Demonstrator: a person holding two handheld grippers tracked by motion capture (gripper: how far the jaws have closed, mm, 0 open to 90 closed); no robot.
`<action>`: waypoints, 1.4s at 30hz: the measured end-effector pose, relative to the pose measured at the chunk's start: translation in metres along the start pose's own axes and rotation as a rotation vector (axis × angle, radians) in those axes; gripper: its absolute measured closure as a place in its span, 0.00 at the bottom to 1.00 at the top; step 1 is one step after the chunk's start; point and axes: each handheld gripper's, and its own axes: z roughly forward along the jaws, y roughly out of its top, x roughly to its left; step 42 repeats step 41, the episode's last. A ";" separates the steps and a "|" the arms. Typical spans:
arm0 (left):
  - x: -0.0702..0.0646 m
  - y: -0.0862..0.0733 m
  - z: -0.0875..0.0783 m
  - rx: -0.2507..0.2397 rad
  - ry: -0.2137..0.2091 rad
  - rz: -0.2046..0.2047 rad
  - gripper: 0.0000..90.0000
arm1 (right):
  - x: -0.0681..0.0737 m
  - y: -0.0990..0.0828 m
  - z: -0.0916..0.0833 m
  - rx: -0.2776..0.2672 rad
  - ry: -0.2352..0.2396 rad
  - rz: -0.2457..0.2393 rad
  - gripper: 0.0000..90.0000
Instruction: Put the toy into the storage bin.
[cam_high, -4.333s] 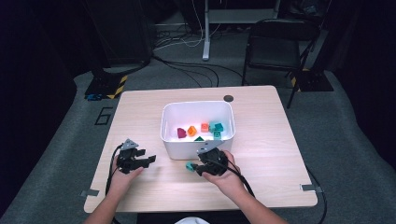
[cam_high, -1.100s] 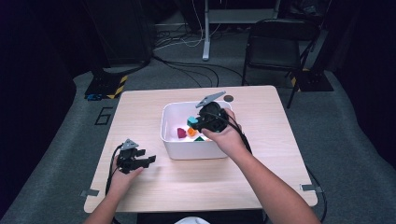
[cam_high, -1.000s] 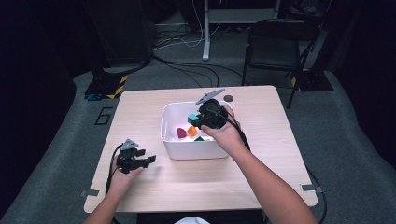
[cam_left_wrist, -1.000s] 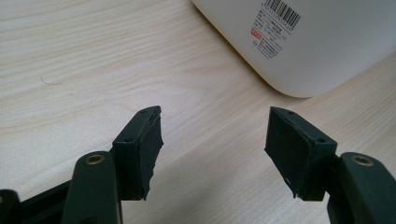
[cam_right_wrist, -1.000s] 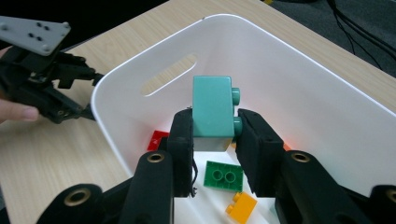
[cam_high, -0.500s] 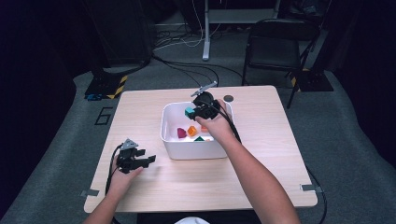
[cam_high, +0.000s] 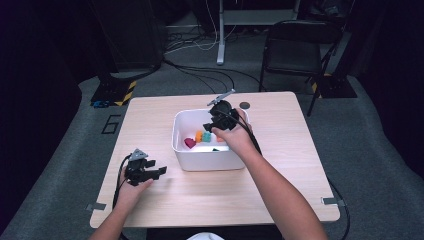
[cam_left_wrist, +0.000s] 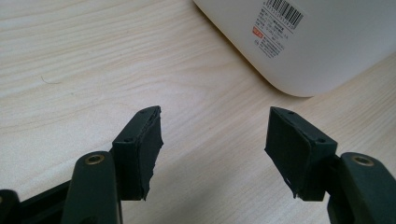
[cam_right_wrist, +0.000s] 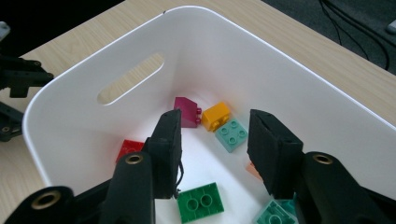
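While the right gripper (cam_right_wrist: 212, 154) hangs over the white bin (cam_high: 180, 150), we note that its jaws have just been opening and now stand apart with nothing between them. The light teal brick (cam_right_wrist: 231, 133) lies on the bin floor just below and beyond the jaws, studs up, touching the yellow brick (cam_right_wrist: 215, 115). Next to the yellow brick, toward the bin's handle slot, sits the magenta brick (cam_right_wrist: 186, 111). The green brick (cam_right_wrist: 200, 201) lies on the bin floor nearer the gripper, and a red brick (cam_right_wrist: 128, 148) shows beside the gripper's left jaw.

We judge the teal brick to be light, rigid moulded plastic: it does not deform under the pads, and its smooth walls may slip if we pinch them at an angle. We recommend taking hold across two opposite flat side walls, below the studs, with the pads square to the faces. The neighbouring yellow brick leaves little room on that side, so we would approach across the free pair of walls.

The left gripper (cam_left_wrist: 212, 154) rests on the table in front of the bin's near-left corner, jaws spread and empty.
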 end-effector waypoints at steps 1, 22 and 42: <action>-0.001 0.000 0.000 -0.001 0.003 -0.003 0.40 | 0.001 -0.002 -0.004 -0.006 -0.003 -0.006 0.59; -0.001 0.000 0.000 0.012 0.006 -0.004 0.40 | 0.034 -0.055 -0.078 -0.096 0.055 -0.063 0.48; -0.001 -0.001 0.002 0.008 0.009 -0.011 0.39 | 0.051 -0.118 -0.087 -0.122 0.078 -0.033 0.48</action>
